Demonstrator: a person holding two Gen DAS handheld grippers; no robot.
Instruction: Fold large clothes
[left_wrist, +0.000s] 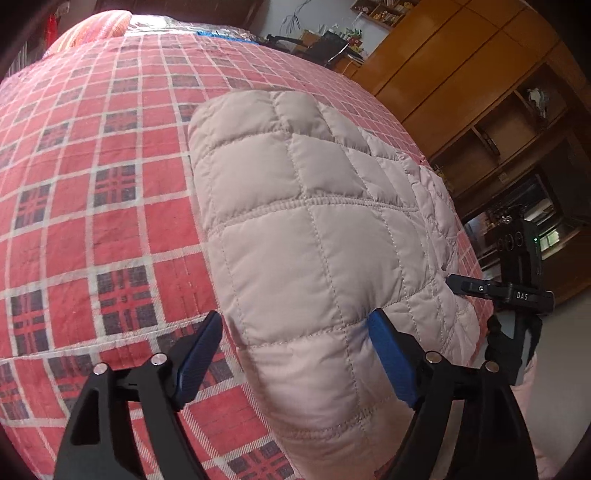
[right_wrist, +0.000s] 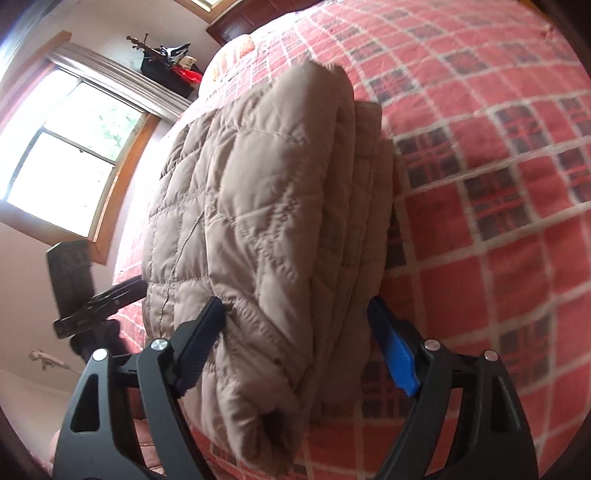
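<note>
A beige quilted jacket (left_wrist: 314, 229) lies folded into a thick stack on the red plaid bedspread (left_wrist: 92, 166). My left gripper (left_wrist: 295, 315) is open, with its blue fingers on either side of the jacket's near left corner. In the right wrist view the jacket (right_wrist: 266, 206) shows its layered folded edge. My right gripper (right_wrist: 295, 302) is open and straddles that near end, its left finger (right_wrist: 207, 325) touching the fabric. Each gripper shows in the other's view: the right gripper (left_wrist: 498, 291) at the jacket's right edge, the left gripper (right_wrist: 99, 302) at its left edge.
The bedspread (right_wrist: 498, 184) stretches wide to the left and behind the jacket. A striped pillow (left_wrist: 99, 26) lies at the head of the bed. Wooden cabinets and shelves (left_wrist: 480, 92) stand to the right, and a window (right_wrist: 66, 147) lies beyond the bed's other side.
</note>
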